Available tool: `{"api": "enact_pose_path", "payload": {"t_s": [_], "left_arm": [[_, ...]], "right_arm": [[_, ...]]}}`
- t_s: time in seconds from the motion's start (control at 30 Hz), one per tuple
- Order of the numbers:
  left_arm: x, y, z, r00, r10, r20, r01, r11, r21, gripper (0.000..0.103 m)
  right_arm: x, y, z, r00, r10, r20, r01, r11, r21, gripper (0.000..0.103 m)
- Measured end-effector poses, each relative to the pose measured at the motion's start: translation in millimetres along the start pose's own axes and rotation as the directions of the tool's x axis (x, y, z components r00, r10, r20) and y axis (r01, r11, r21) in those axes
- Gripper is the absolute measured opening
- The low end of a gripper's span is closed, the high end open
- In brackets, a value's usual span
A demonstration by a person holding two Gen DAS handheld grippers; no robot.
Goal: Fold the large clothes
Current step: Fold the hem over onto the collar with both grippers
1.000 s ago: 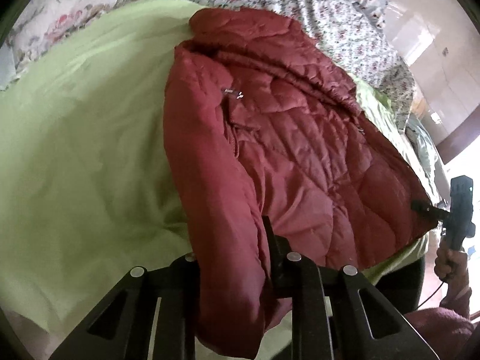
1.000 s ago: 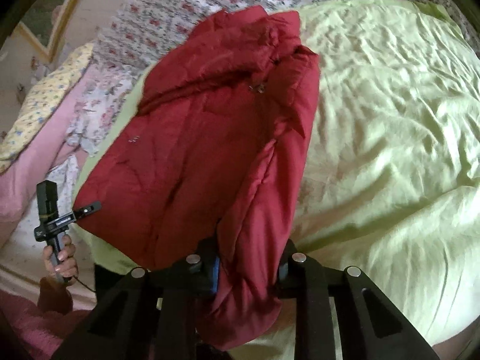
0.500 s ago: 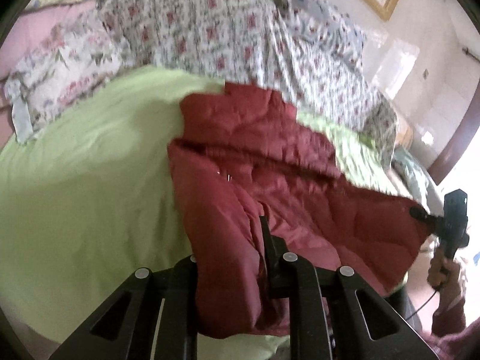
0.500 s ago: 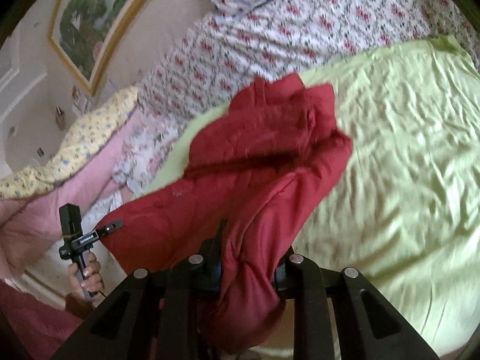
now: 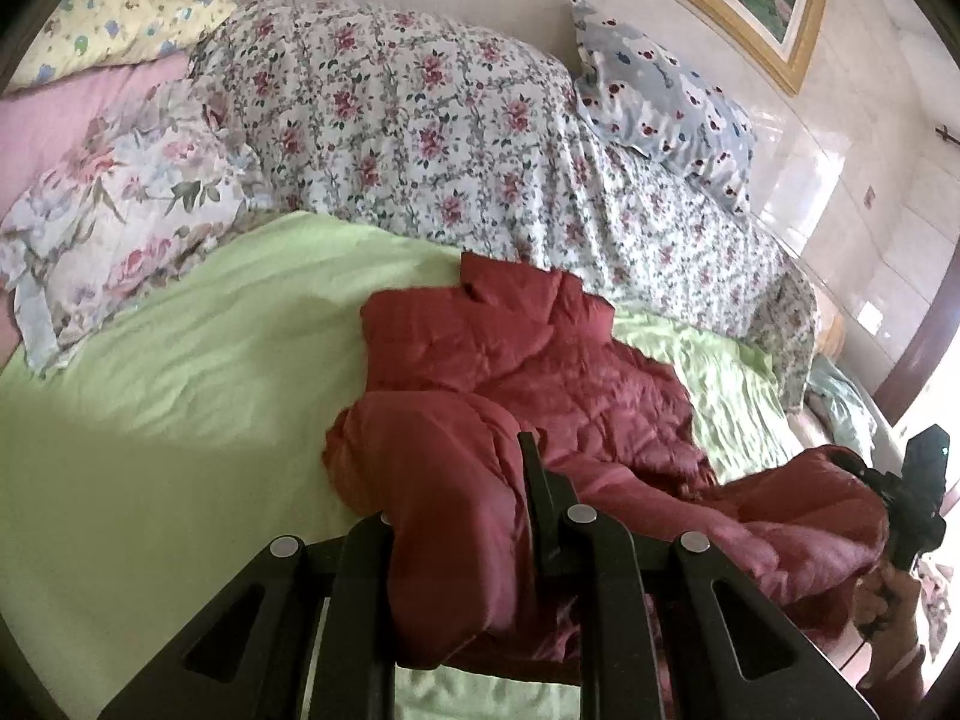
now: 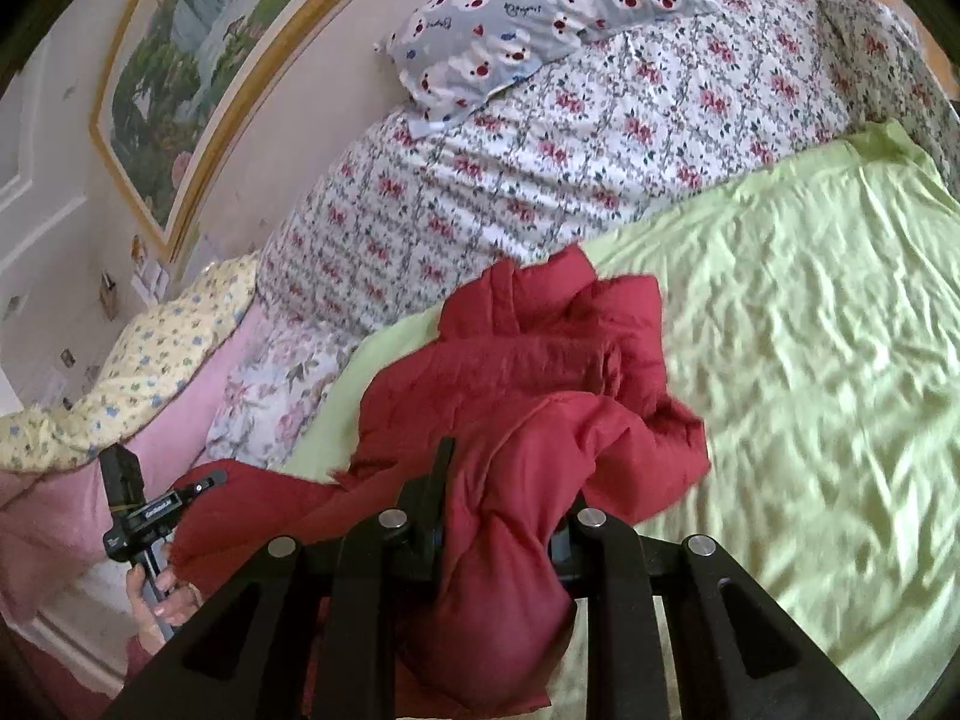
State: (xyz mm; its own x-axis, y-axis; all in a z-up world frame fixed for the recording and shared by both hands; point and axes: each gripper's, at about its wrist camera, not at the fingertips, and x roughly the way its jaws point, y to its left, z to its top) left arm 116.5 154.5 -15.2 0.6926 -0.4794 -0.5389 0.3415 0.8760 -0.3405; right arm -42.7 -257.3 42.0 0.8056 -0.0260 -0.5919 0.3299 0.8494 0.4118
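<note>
A dark red quilted jacket (image 5: pixel 540 372) lies on the light green sheet (image 5: pixel 180 390), collar end toward the floral bedding. Its near edge is lifted off the bed and sags between my two grippers. My left gripper (image 5: pixel 462 480) is shut on a thick fold of that edge; one finger is buried under the fabric. In the right wrist view the jacket (image 6: pixel 528 384) bunches up, and my right gripper (image 6: pixel 504 480) is shut on another fold of it. Each view shows the other gripper in a hand, pinching the far corner: the right gripper (image 5: pixel 864 468) and the left gripper (image 6: pixel 210 480).
A floral duvet (image 5: pixel 420 120) is heaped at the back of the bed with a bear-print pillow (image 5: pixel 666 90) on it. Pink and yellow bedding (image 6: pixel 150 372) lies at one side. A framed picture (image 6: pixel 198 60) hangs on the wall. Wrinkled green sheet (image 6: pixel 810 360) spreads beside the jacket.
Both grippers have risen and tilted up with the jacket's near edge. The jacket, flat before, now bunches toward its collar, and more of the bedding and wall shows.
</note>
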Motion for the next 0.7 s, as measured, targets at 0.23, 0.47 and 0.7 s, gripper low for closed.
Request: {"api": "enact_pose_path", "payload": {"t_s": [0.23,0.47,0.7], "left_arm": [[33.9,-6.3,27.6,0.999,0.031,0.016,-0.031,0.999,-0.005,0.017],[75.1,-9.2,59.8,0.998,0.057,0.023,-0.056,0.998,-0.032,0.018],[119.4,-7.1,83.6,0.996,0.083,0.024,-0.081,0.994,-0.066,0.019]], "right_arm": [[24.9,-7.7,27.0,0.999,-0.021,0.03,0.02,1.0,0.019,0.02],[57.5,-18.8,53.7,0.997,-0.044,0.064,0.039,0.996,0.077,0.02],[91.9,-32.4,72.7,0.993,-0.084,0.079,0.075,0.99,0.117,0.02]]}}
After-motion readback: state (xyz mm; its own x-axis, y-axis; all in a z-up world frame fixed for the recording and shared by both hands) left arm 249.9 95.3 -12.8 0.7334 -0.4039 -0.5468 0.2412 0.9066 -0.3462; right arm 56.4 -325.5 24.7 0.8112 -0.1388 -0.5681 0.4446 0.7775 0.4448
